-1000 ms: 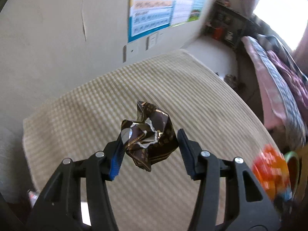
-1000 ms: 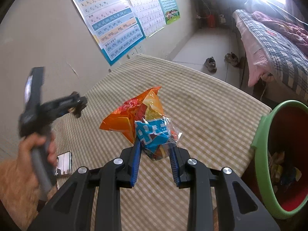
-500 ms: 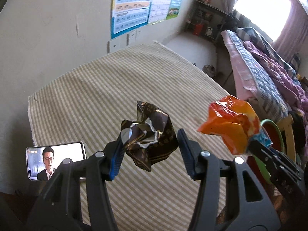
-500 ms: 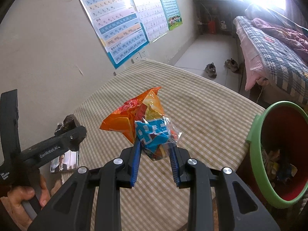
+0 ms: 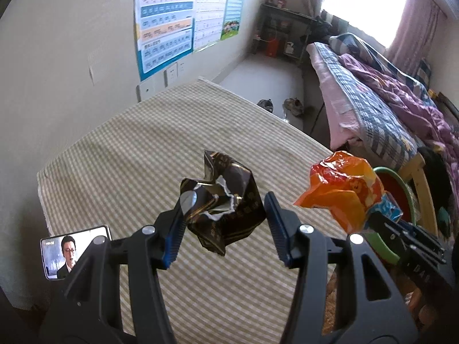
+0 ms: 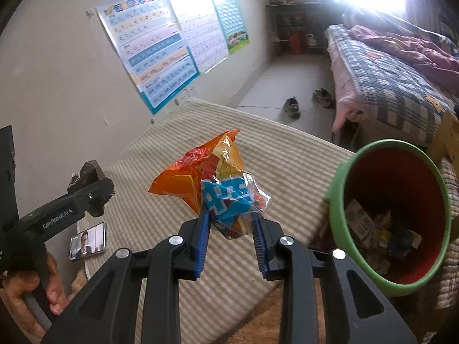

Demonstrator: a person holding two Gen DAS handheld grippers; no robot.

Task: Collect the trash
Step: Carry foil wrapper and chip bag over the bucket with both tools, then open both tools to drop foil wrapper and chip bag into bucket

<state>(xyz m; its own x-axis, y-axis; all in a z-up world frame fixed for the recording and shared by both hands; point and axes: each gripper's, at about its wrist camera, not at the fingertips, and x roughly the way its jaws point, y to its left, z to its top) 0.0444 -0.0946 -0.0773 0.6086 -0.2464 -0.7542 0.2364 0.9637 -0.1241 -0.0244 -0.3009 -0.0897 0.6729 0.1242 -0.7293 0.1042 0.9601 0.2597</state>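
Note:
My left gripper [image 5: 226, 215] is shut on a crumpled dark brown wrapper [image 5: 223, 200] and holds it above the striped beige table [image 5: 137, 154]. My right gripper [image 6: 231, 226] is shut on an orange and blue snack bag [image 6: 212, 183], also above the table. The snack bag [image 5: 344, 186] shows at the right in the left wrist view. The left gripper with the brown wrapper [image 6: 89, 175] shows at the left in the right wrist view. A red bin with a green rim [image 6: 341, 172], holding several bits of trash, stands off the table's right edge, close to the right gripper.
A phone [image 5: 74, 249] playing a video lies at the table's near left corner; it also shows in the right wrist view [image 6: 87, 240]. Posters [image 5: 172, 23] hang on the wall behind. A bed [image 6: 387, 71] stands at the right, with shoes [image 6: 292, 106] on the floor.
Both grippers have kept hold of their trash while swinging right. The phone, the bed and the bin came further into view, and the bin is now closer to the right gripper.

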